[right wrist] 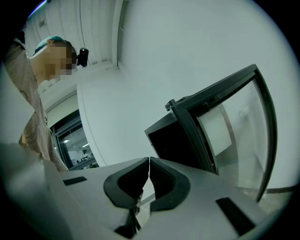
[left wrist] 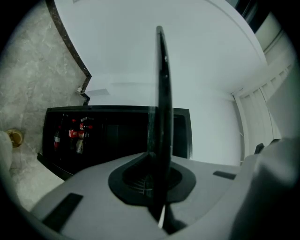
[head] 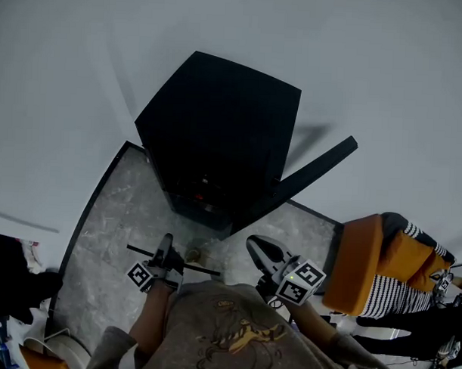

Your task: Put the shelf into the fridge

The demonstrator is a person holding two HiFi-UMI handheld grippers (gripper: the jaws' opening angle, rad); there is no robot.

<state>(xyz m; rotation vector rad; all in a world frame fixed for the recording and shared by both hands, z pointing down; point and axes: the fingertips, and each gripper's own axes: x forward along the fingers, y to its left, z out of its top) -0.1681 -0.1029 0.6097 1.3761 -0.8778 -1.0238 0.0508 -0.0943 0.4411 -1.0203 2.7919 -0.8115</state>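
The black mini fridge (head: 217, 134) stands against the white wall, its glass door (head: 307, 179) swung open to the right. My left gripper (head: 167, 246) is shut on the shelf (head: 201, 269), a thin dark panel held level just in front of the fridge. In the left gripper view the shelf (left wrist: 161, 93) appears edge-on, clamped between the jaws of the left gripper (left wrist: 157, 176), with the fridge (left wrist: 117, 136) and red cans (left wrist: 77, 131) behind it. My right gripper (head: 257, 247) hovers beside the door, shut and empty. In its own view the right gripper (right wrist: 149, 164) faces the fridge (right wrist: 176, 145) and its door (right wrist: 229, 122).
An orange chair with a striped cushion (head: 379, 268) stands at the right, close to the open door. The fridge sits on a grey marble floor (head: 116, 214) with a dark border. A small brownish object (head: 192, 254) lies on the floor before the fridge. A white container (head: 55, 348) is at lower left.
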